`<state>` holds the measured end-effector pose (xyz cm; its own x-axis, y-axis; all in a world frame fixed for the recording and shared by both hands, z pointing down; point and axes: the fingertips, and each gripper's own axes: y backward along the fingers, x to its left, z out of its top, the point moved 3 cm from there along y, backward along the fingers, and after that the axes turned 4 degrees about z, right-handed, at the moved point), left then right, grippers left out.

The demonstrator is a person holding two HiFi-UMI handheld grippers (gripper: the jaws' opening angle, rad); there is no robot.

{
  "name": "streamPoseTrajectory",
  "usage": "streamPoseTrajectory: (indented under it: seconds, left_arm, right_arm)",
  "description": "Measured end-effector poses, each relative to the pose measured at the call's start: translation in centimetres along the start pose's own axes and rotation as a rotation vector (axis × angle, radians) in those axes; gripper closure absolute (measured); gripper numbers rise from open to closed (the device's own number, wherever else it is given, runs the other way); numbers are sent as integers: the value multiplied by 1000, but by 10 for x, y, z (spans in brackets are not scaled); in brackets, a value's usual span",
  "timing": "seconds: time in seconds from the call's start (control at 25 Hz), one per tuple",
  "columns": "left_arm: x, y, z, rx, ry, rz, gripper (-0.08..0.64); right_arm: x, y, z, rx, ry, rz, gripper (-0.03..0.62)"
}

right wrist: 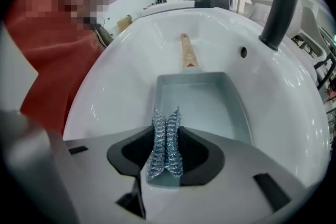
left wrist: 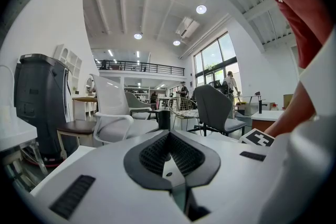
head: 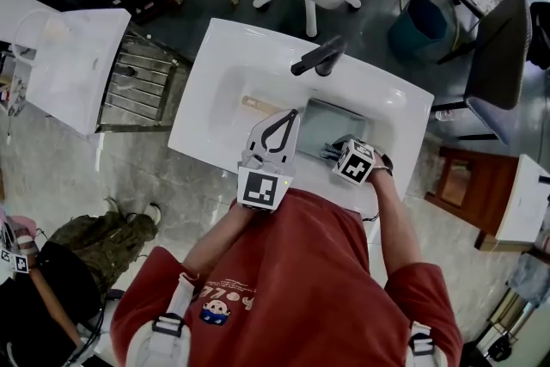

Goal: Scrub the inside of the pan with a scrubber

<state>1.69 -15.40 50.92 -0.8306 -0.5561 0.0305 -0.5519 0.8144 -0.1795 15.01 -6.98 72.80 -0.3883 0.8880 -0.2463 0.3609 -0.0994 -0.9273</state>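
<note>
While the right gripper [right wrist: 166, 131] clamped the silvery steel-wool scrubber [right wrist: 164, 149] over the grey rectangular wooden-handled pan [right wrist: 207, 105] lying in the white sink [right wrist: 115, 65] — the left gripper [left wrist: 169, 139] sat closed on nothing.

The person is wearing a red short-sleeved shirt [head: 292, 271] that is carrying a small cartoon print [head: 215, 311] with lettering. Pale shoulder straps [head: 168, 325] with black buckles are running over it, and a dark wristband [head: 383, 162] is circling the right wrist. The left gripper [head: 292, 114] and right gripper [head: 332, 152] are each showing a white shell, black ribbed pads [left wrist: 153, 153] and a white marker cube [head: 265, 187] printed with black squares.
</note>
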Motion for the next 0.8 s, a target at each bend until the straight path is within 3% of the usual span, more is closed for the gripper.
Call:
streamPoseTrajectory:
  seconds: [0.28, 0.8]
  left_arm:
    - [2, -1, -2, 5, 12, 4, 546]
    - [1, -3, -2, -1, 4, -7, 546]
  right_arm:
    - [1, -3, -2, -26, -41, 9, 440]
    - [-8, 0, -7, -29, -26, -58, 439]
